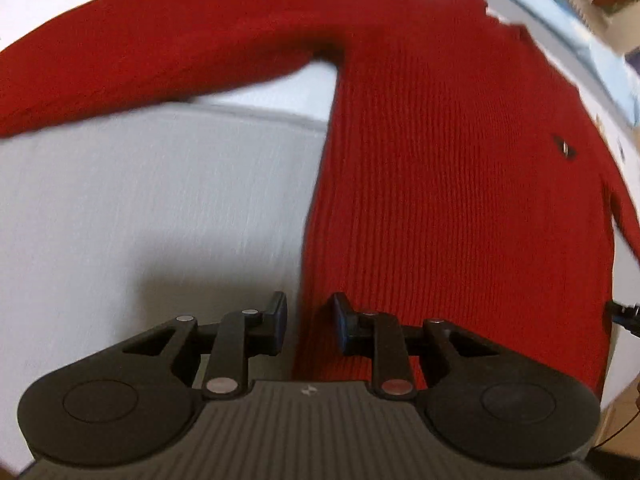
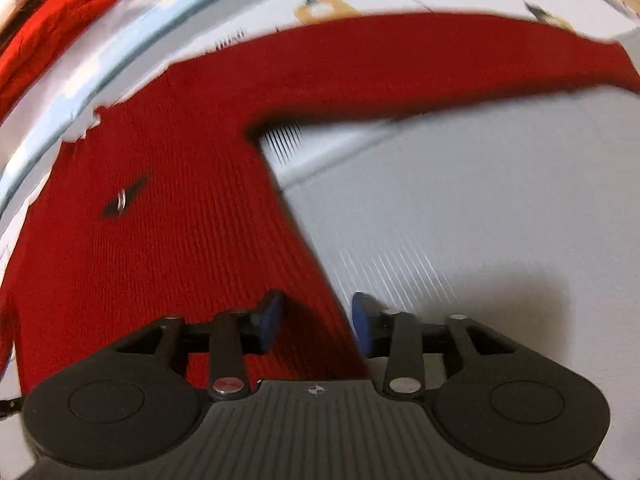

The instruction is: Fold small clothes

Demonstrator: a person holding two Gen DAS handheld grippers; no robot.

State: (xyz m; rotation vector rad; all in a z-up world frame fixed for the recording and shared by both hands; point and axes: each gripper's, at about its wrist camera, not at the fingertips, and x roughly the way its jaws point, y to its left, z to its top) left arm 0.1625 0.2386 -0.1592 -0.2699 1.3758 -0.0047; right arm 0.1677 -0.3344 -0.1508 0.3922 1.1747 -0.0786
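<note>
Red ribbed sweater (image 1: 460, 152) lies flat, sleeves spread, on white cloth (image 1: 160, 208); both jaws parted, gripping nothing.

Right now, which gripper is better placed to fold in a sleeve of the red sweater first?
Neither clearly. The left gripper and the right gripper each straddle a side edge of the sweater, jaws open, pressing nothing. Each has a sleeve stretching away on its own side; each suits its own.
</note>
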